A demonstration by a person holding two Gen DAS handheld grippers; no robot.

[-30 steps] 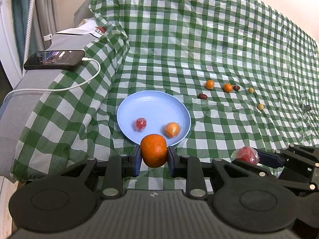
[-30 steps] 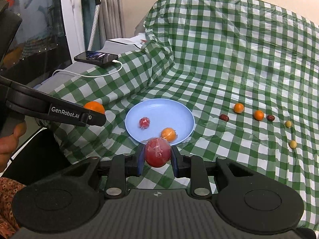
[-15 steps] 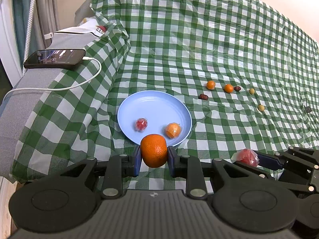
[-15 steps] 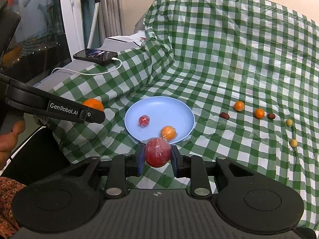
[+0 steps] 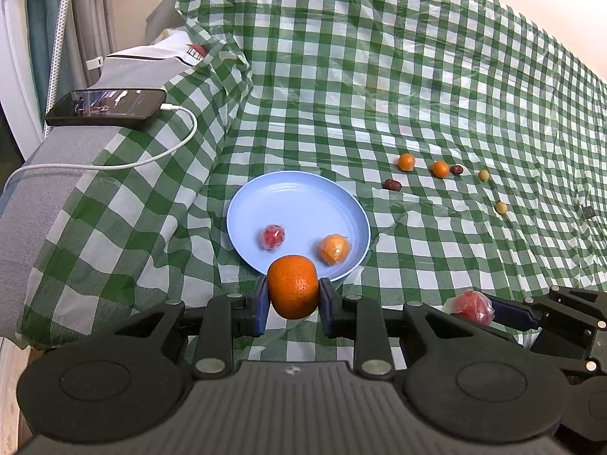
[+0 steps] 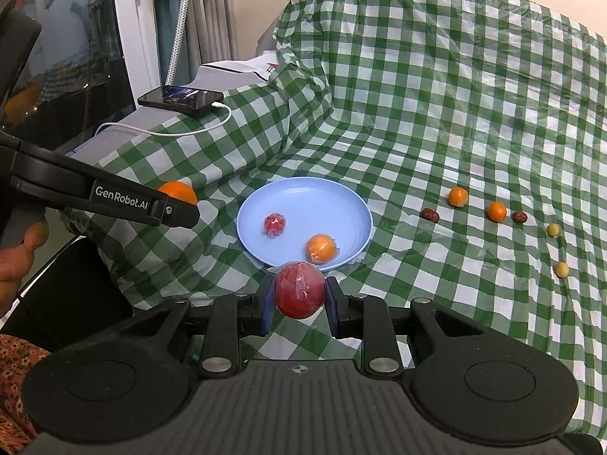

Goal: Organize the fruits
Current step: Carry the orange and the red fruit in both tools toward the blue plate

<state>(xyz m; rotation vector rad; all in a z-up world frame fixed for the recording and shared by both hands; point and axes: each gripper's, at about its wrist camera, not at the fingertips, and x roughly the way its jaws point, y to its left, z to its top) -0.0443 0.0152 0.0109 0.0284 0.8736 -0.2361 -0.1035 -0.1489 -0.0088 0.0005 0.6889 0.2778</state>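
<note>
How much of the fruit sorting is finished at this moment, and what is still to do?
Done: two wrapped fruits, one red and one orange, lie on the blue plate. In hand: the left gripper holds an orange; the right gripper holds a wrapped red fruit. Left: six small fruits on the checked cloth, right of the plate.

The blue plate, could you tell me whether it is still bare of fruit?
No, the blue plate already holds two wrapped fruits, a small red one and an orange one.
</note>
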